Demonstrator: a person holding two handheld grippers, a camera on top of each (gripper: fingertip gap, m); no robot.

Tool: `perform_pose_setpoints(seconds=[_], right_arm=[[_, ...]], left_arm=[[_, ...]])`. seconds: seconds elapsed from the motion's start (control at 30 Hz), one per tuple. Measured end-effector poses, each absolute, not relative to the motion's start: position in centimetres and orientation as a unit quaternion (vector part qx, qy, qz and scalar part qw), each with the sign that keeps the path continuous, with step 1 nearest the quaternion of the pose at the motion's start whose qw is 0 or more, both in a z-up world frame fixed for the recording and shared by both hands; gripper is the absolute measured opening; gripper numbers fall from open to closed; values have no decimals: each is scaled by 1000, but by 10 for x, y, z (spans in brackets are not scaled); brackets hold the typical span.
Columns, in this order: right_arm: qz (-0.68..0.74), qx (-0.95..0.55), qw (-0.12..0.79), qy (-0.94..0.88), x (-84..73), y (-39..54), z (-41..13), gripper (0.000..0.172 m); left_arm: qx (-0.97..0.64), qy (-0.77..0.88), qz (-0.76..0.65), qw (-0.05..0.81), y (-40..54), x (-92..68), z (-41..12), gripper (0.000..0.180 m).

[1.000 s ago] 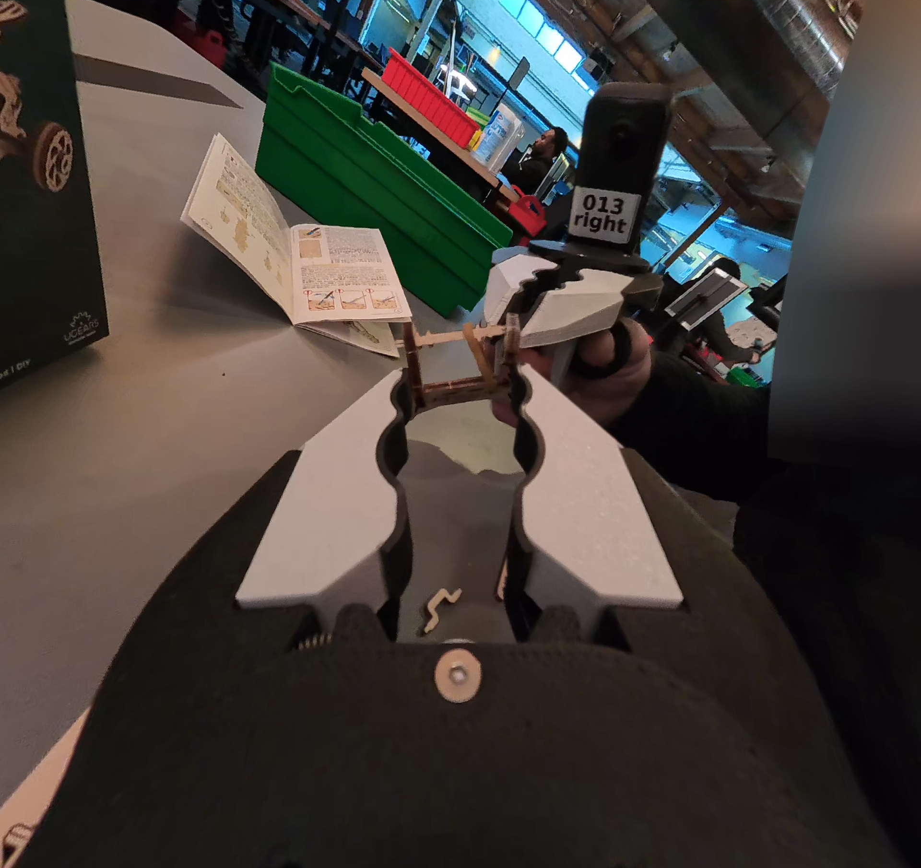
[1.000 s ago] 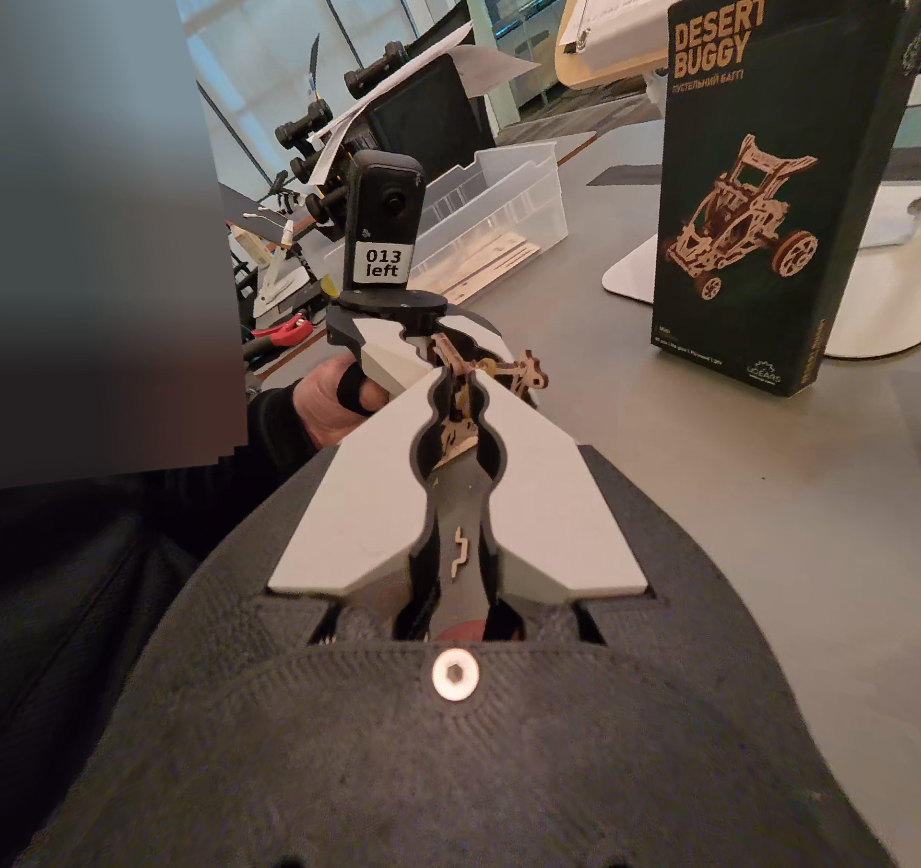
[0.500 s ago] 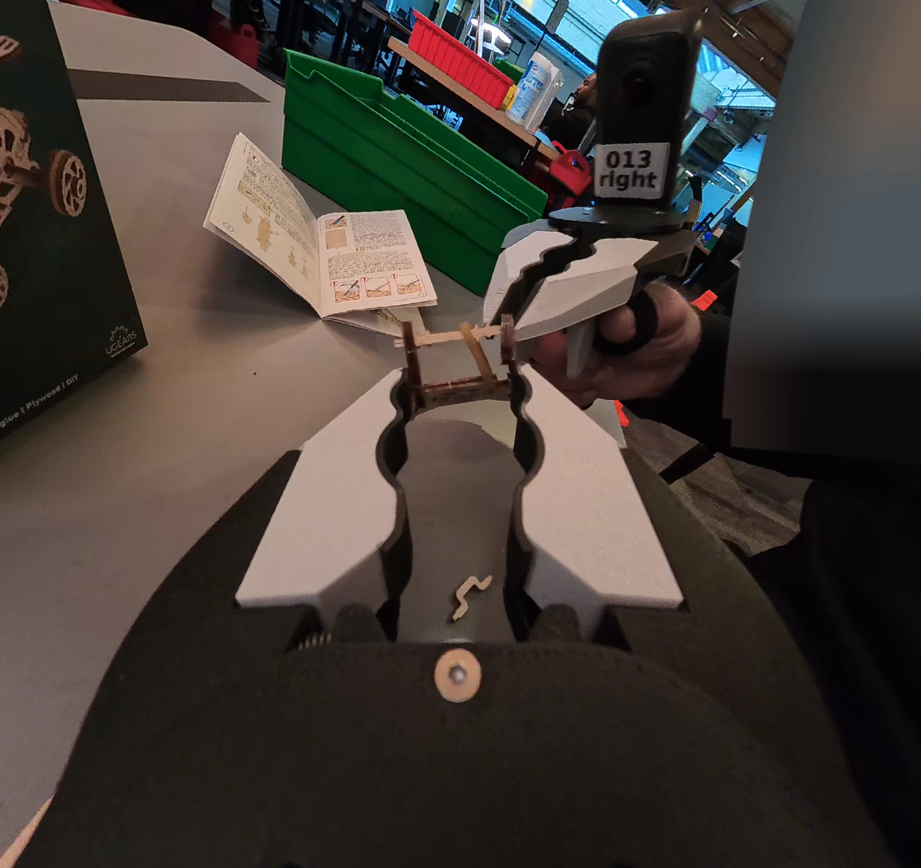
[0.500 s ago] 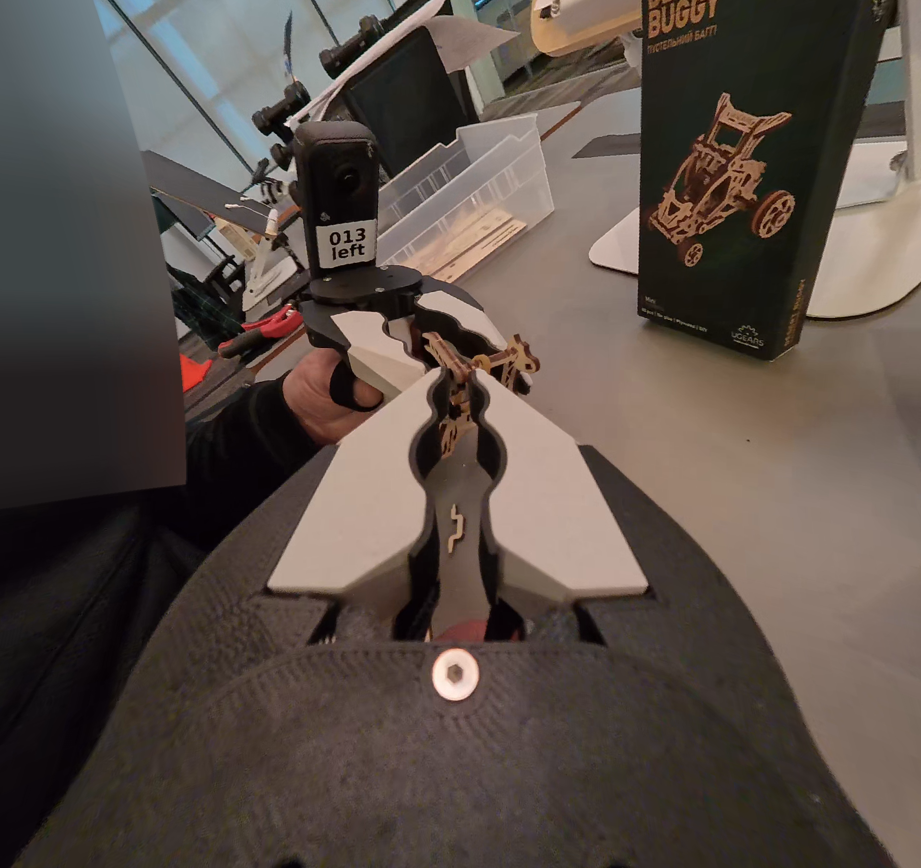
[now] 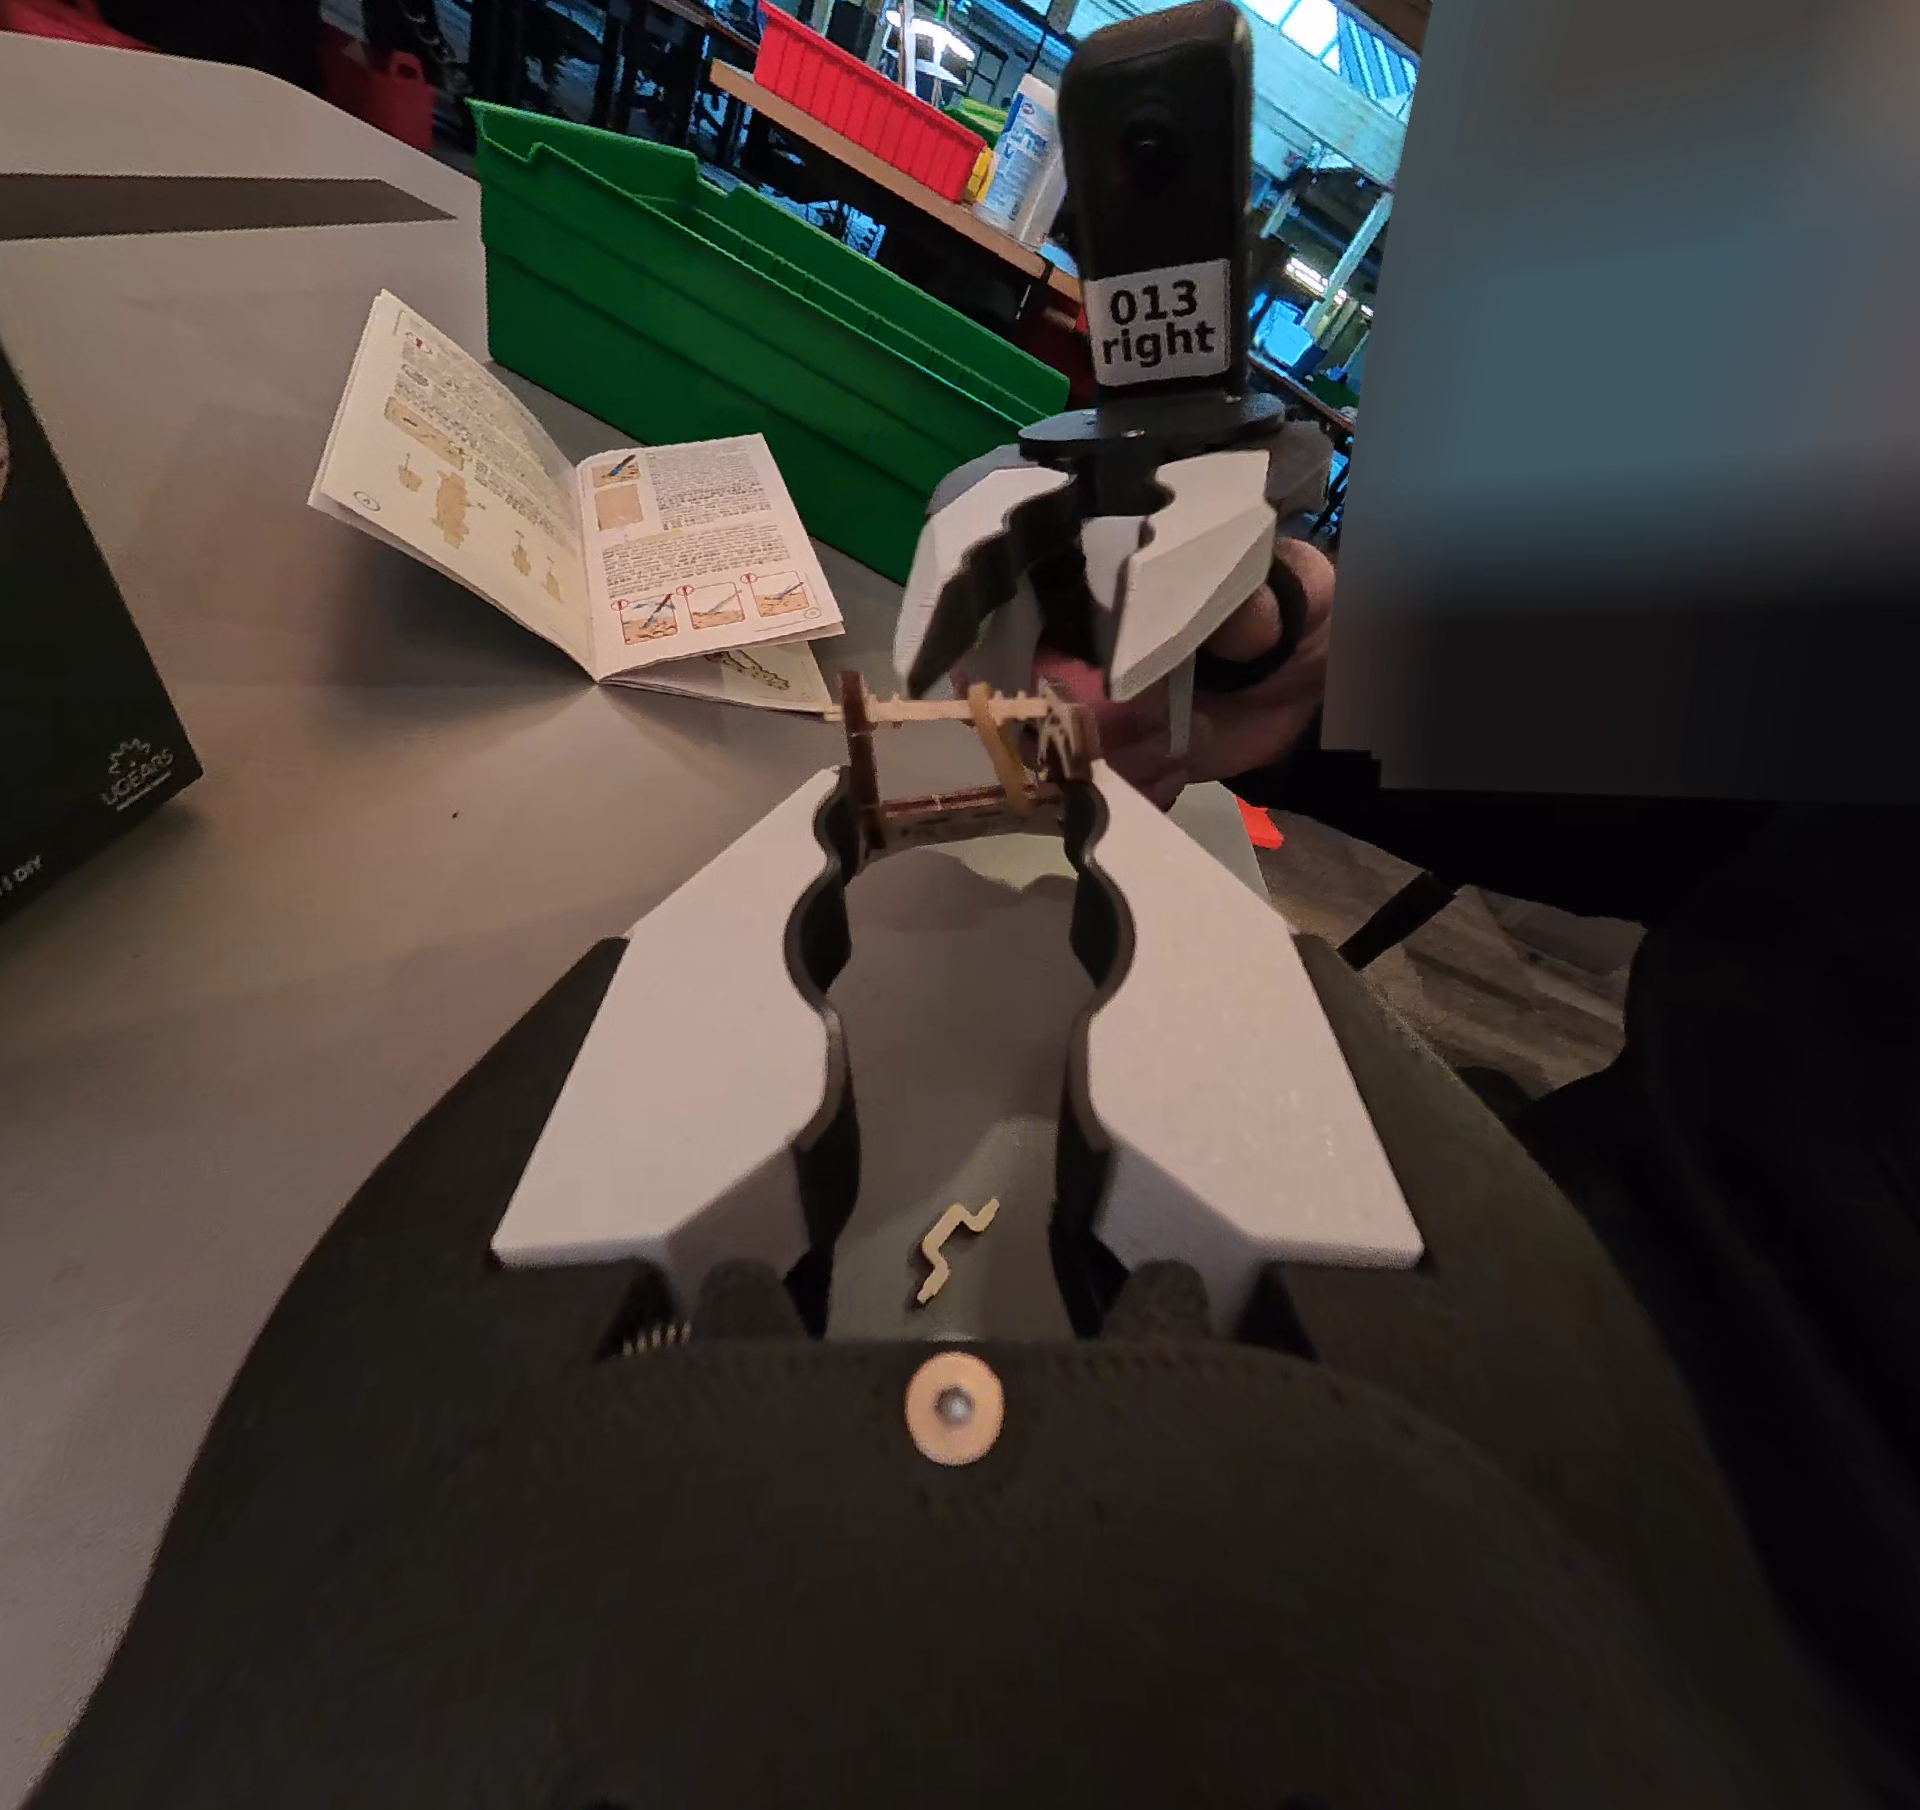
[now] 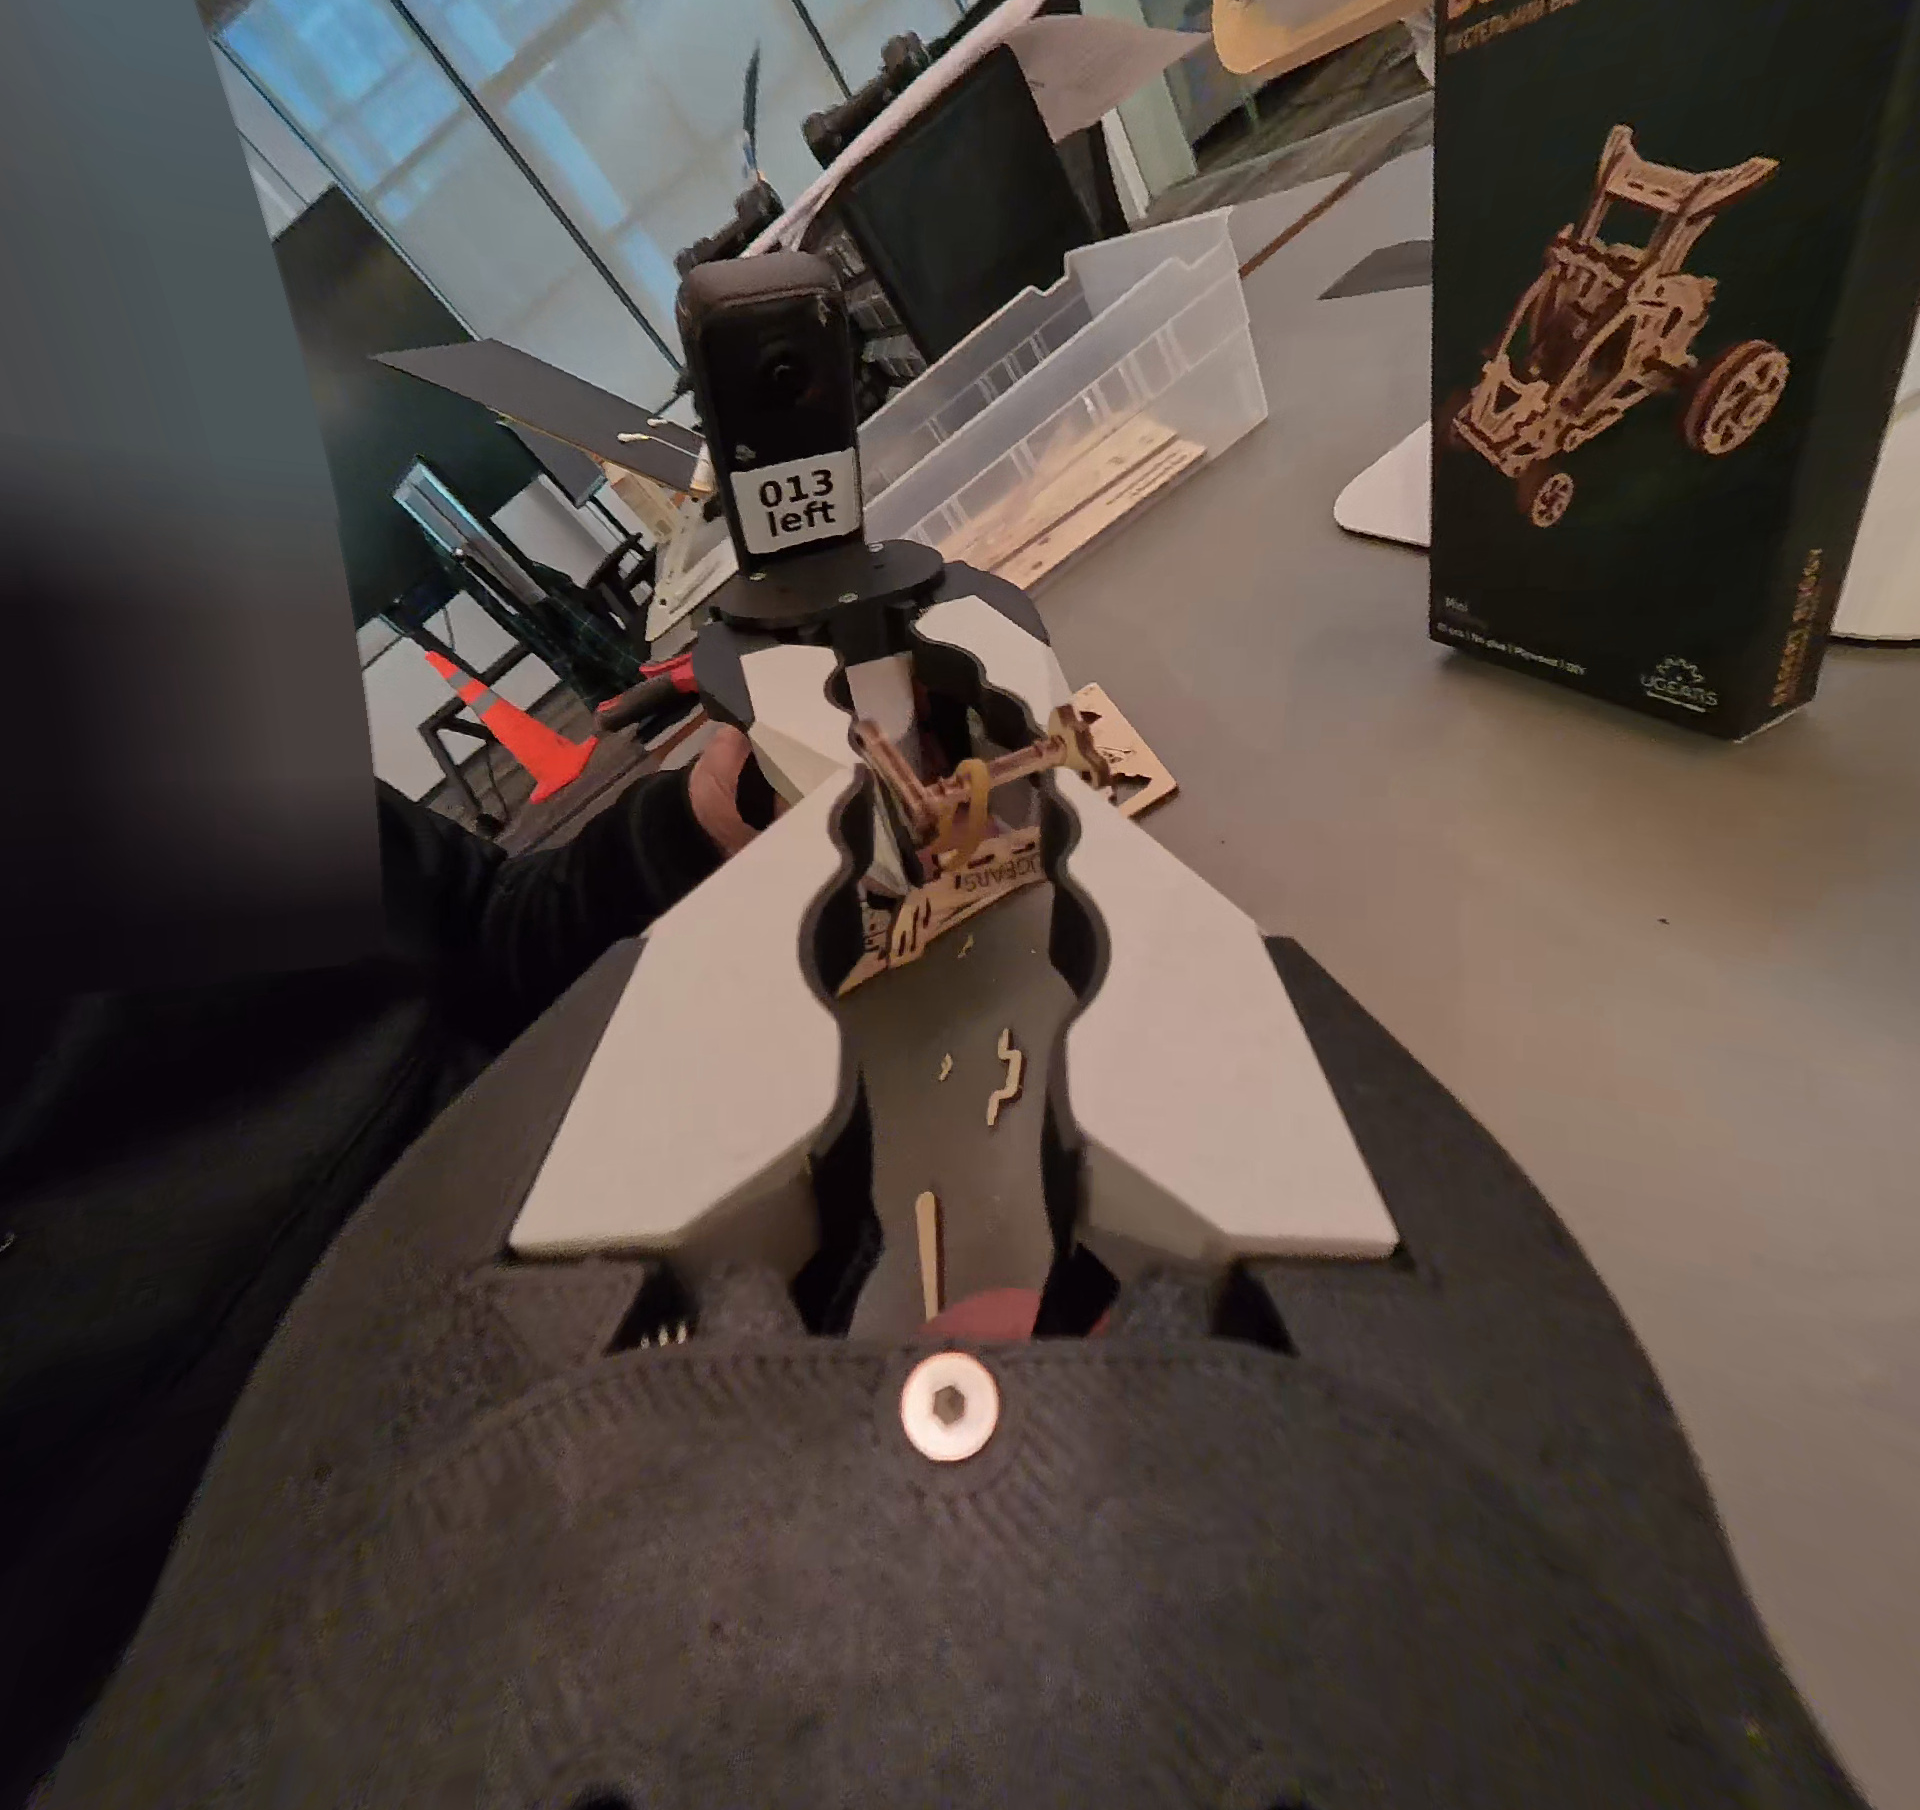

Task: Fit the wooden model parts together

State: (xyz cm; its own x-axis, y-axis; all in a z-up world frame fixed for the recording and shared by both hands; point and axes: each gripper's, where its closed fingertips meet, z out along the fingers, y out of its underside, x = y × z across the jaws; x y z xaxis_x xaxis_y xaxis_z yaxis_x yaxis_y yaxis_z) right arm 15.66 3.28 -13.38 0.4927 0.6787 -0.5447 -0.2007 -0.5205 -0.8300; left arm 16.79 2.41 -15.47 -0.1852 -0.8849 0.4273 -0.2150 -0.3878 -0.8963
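My left gripper [image 5: 961,804] is shut on a small wooden model assembly [image 5: 966,763], a frame with a light cross shaft, held by its two sides above the grey table [image 5: 312,877]. My right gripper [image 5: 1023,669] hovers just above and behind it with its jaws apart, not pressing on it. In the right wrist view my right gripper [image 6: 951,804] is open, and the assembly [image 6: 966,794] shows between and beyond its fingers, held by the left gripper [image 6: 925,773]. A small S-shaped wooden piece [image 5: 956,1246] lies on the table; it also shows in the right wrist view [image 6: 1006,1085].
An open instruction booklet [image 5: 582,513] and a green bin [image 5: 727,337] lie behind the assembly. A dark model box [image 6: 1662,306] stands at the right, a clear plastic bin [image 6: 1091,410] behind. A flat wooden sheet [image 6: 1132,773] and a thin stick [image 6: 927,1251] lie on the table. The tips of both grippers are at nearly the same place.
My right gripper was shut on the assembly's shaft end; it has opened, let go and drawn back a little. My left gripper keeps its hold on the assembly.
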Motion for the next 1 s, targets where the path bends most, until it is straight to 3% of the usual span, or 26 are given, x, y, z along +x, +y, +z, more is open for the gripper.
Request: perform_pose_setpoints(seconds=[0.43,0.67,0.77,0.87,1.0], right_arm=[[449,-722,481,-214,165,31,-135,59],[488,-696,474,-232,160,26,-131,37],[501,-687,471,-234,159,23,-130,36],[518,-677,466,-240,157,20,-128,47],[519,-673,470,-239,159,20,-128,41]], left_arm=[[-549,483,-626,271,15,168,-147,37],[-540,480,-639,264,12,167,-143,37],[-534,480,-646,260,10,166,-141,37],[-529,488,-646,255,6,167,-142,37],[-523,492,-648,253,3,166,-141,37]])
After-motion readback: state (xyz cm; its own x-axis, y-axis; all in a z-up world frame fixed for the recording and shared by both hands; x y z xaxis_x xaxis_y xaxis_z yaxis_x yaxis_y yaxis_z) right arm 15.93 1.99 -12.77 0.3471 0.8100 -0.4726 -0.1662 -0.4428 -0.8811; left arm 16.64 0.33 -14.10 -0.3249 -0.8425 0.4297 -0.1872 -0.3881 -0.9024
